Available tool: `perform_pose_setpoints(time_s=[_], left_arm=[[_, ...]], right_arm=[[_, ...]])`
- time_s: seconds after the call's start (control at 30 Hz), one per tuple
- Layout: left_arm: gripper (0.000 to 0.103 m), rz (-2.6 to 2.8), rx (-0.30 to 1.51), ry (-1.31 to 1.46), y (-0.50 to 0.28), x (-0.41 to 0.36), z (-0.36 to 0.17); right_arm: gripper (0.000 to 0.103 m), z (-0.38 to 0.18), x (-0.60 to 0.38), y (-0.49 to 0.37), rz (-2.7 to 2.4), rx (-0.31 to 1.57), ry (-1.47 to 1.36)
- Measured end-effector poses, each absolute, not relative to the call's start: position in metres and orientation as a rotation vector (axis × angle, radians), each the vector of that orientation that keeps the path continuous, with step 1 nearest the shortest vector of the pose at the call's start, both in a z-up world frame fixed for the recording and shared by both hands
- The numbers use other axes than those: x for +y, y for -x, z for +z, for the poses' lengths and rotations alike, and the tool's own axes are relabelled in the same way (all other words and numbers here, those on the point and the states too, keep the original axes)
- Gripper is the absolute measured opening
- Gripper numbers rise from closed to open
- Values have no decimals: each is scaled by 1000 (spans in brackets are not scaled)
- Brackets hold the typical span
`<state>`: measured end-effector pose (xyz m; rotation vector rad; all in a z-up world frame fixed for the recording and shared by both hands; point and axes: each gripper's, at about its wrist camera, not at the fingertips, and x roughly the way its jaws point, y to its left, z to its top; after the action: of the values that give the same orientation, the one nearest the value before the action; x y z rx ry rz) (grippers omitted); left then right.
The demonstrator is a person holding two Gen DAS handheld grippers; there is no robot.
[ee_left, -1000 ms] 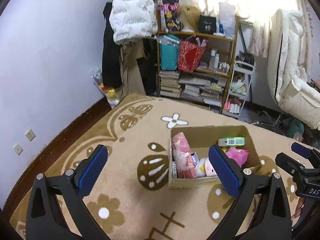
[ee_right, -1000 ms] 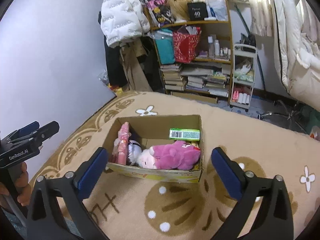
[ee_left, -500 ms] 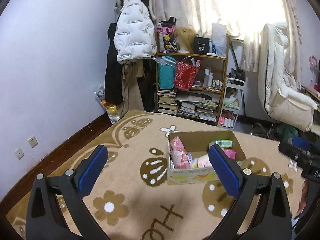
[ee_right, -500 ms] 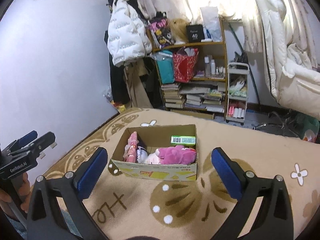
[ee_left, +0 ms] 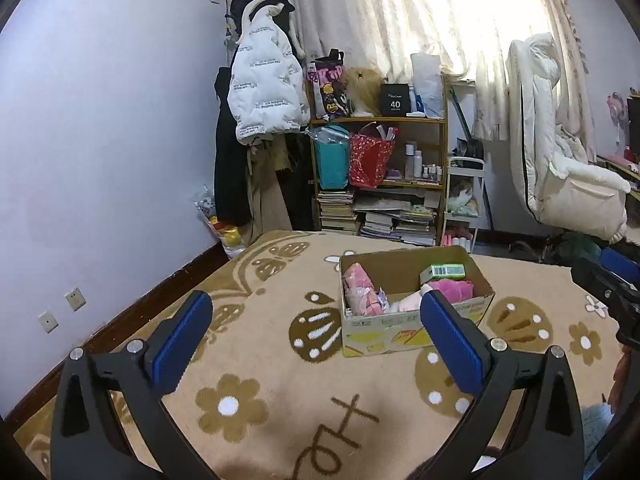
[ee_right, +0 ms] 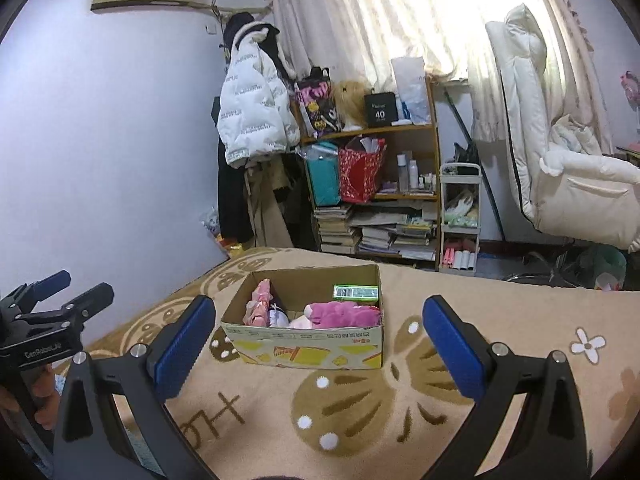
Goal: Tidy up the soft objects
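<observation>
Nearest: left gripper and right gripper, both spread wide, holding nothing, above a beige patterned carpet. Beyond, on the carpet: open cardboard box containing a magenta plush toy, pink bundle, green packet. Farthest: cluttered bookshelf.
</observation>
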<state>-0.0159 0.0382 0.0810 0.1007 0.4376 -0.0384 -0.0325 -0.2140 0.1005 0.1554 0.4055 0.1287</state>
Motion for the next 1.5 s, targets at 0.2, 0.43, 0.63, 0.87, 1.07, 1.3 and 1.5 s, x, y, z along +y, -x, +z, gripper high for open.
perform_pose_setpoints(time_s=[0.2, 0.43, 0.63, 0.87, 1.07, 1.3, 1.5], left_arm=[[103, -43, 442, -83, 16, 41, 62], [103, -67, 448, -20, 10, 46, 50], [103, -59, 457, -26, 5, 43, 42], [103, -70, 462, -31, 3, 41, 41], [103, -71, 467, -26, 3, 42, 40], [103, -67, 474, -41, 2, 40, 38], [103, -68, 471, -39, 2, 40, 38]], right_arm=[[103, 82, -216, 41, 143, 373, -180], [103, 65, -223, 34, 106, 390, -184], [103, 58, -224, 32, 101, 400, -194], [103, 55, -224, 33, 96, 405, -190], [103, 55, -224, 33, 97, 407, -191], [103, 49, -230, 33, 87, 413, -204], [103, 49, -234, 33, 90, 414, -201]])
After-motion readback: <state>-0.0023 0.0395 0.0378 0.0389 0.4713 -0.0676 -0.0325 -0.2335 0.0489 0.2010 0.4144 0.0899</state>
